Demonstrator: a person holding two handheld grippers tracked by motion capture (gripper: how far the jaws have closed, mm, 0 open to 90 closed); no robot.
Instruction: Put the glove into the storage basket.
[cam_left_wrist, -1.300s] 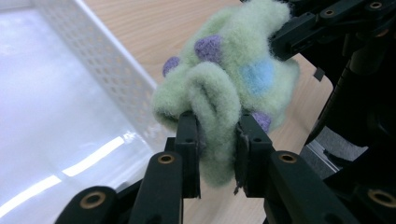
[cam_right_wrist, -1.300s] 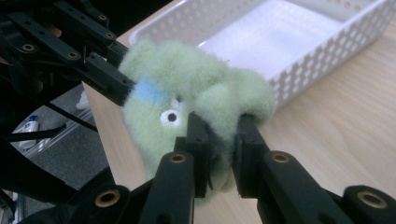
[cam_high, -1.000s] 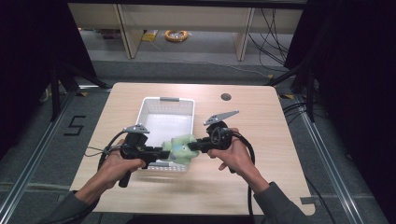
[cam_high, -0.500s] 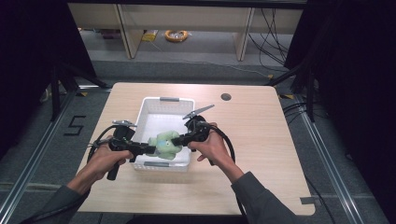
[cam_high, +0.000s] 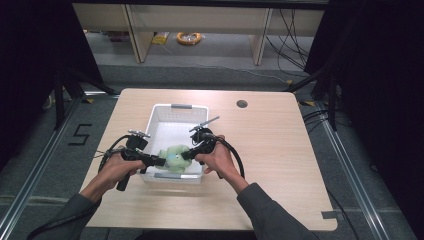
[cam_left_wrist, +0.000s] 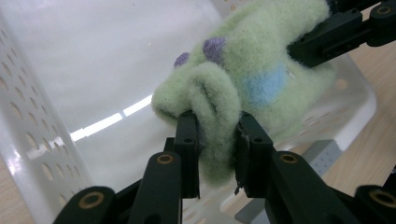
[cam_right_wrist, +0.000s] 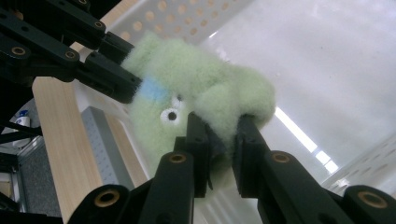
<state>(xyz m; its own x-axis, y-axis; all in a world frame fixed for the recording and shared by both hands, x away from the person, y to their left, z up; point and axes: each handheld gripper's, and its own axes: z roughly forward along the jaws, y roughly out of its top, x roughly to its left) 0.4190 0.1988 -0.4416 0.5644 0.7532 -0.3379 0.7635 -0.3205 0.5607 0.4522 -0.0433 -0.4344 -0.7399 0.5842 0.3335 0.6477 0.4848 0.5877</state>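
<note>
A pale green plush toy (cam_high: 172, 157) with a blue patch, purple spots and small eyes hangs over the near end of a white perforated basket (cam_high: 161, 115). My left gripper (cam_high: 159, 161) is shut on one fuzzy limb of the plush toy (cam_left_wrist: 233, 84) from the left. My right gripper (cam_high: 186, 155) is shut on another part of the plush toy (cam_right_wrist: 187, 79) from the right. In the left gripper view its jaws pinch a thick fold of the fur. The right gripper view looks along its jaws, which squeeze a lobe of the toy over the basket's floor (cam_right_wrist: 327, 60).
The basket stands on a light wooden table (cam_high: 280, 150) with a round cable hole (cam_high: 242, 104) at the back right. Black frame posts and cables flank the table. A shelf unit with a coiled orange cable (cam_high: 188, 37) stands beyond the far edge.
Both grippers have carried the plush toy leftward and away from me, from over the basket's near right corner to above its near end. Both stay shut on it.
</note>
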